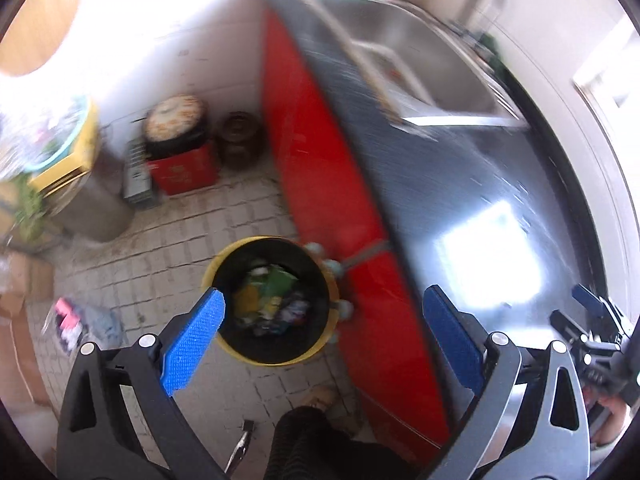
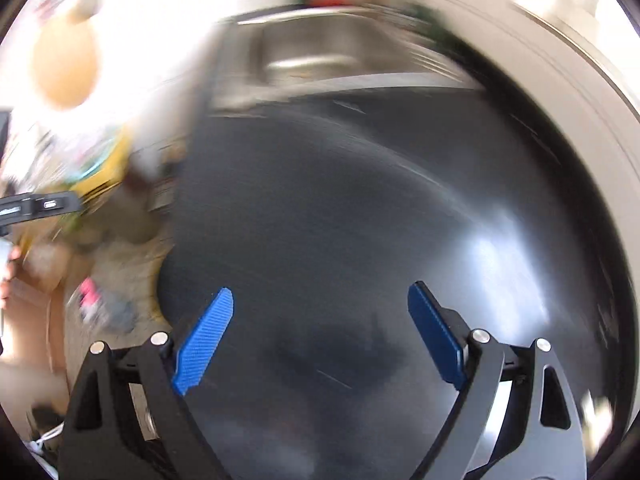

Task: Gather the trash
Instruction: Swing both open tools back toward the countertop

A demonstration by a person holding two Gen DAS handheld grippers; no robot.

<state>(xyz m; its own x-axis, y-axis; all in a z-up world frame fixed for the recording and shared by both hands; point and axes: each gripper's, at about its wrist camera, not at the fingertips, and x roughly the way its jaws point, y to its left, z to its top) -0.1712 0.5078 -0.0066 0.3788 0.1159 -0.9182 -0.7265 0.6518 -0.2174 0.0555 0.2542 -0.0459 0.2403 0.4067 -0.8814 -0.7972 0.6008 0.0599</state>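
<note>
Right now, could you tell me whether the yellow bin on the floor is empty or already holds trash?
It holds trash: the yellow bin stands upright beside the red cabinet, with mixed wrappers and scraps visible inside.

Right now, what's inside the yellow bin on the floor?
The yellow bin, black inside, holds a loose pile of trash: green and yellow wrappers plus mixed crumpled bits. The bottom is covered by the pile. Blur hides finer detail.

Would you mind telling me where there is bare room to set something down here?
The dark countertop is bare from the sink to the near edge, below the open right gripper. The tiled floor left of the yellow bin is free; its far corner, around the red box, is crowded.
</note>
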